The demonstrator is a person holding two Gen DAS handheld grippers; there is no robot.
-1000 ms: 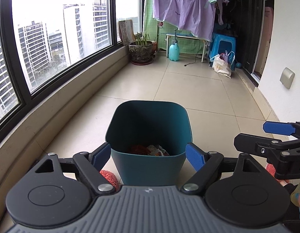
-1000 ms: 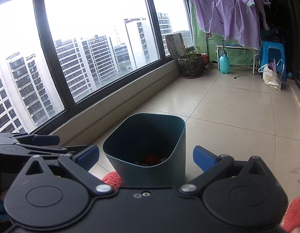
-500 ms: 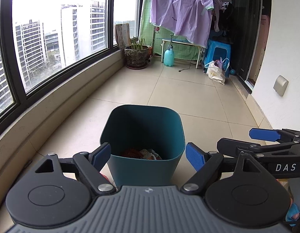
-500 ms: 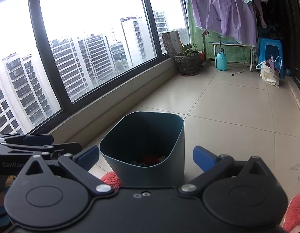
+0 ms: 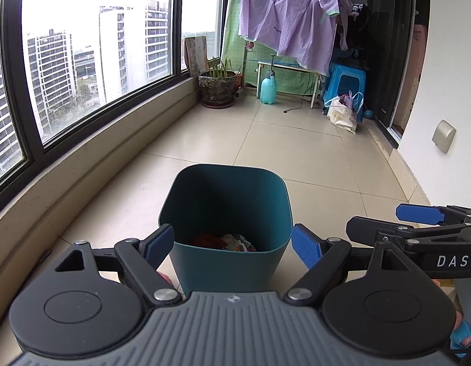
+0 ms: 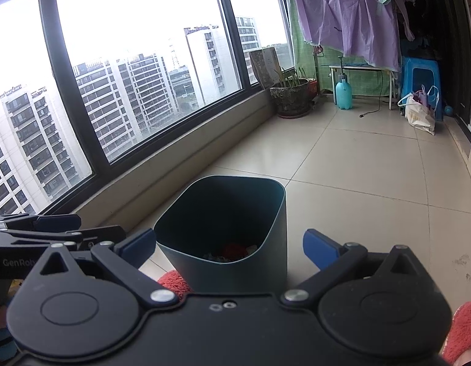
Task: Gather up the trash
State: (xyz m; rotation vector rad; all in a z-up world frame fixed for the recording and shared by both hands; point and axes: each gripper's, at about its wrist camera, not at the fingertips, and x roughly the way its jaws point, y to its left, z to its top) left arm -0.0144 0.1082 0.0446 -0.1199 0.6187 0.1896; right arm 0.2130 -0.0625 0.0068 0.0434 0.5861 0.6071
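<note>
A dark teal trash bin (image 5: 226,262) stands on the tiled floor right in front of me, with red and white wrappers (image 5: 226,241) at its bottom. It also shows in the right wrist view (image 6: 235,271) with trash (image 6: 232,250) inside. My left gripper (image 5: 232,244) is open and empty, its blue pads on either side of the bin's near rim. My right gripper (image 6: 230,244) is open and empty, held the same way. The right gripper also shows at the right of the left wrist view (image 5: 418,222).
A low ledge under big windows (image 5: 82,164) runs along the left. At the far end stand a plant pot (image 5: 218,87), a blue spray bottle (image 5: 268,88), a blue stool (image 5: 345,85), a white bag (image 5: 342,116) and hanging purple cloth (image 5: 290,24). Red slippers (image 6: 461,332) are near my feet.
Both views have tilted up and pulled back a little, so the bin sits lower in frame. Both grippers stay open and empty.
</note>
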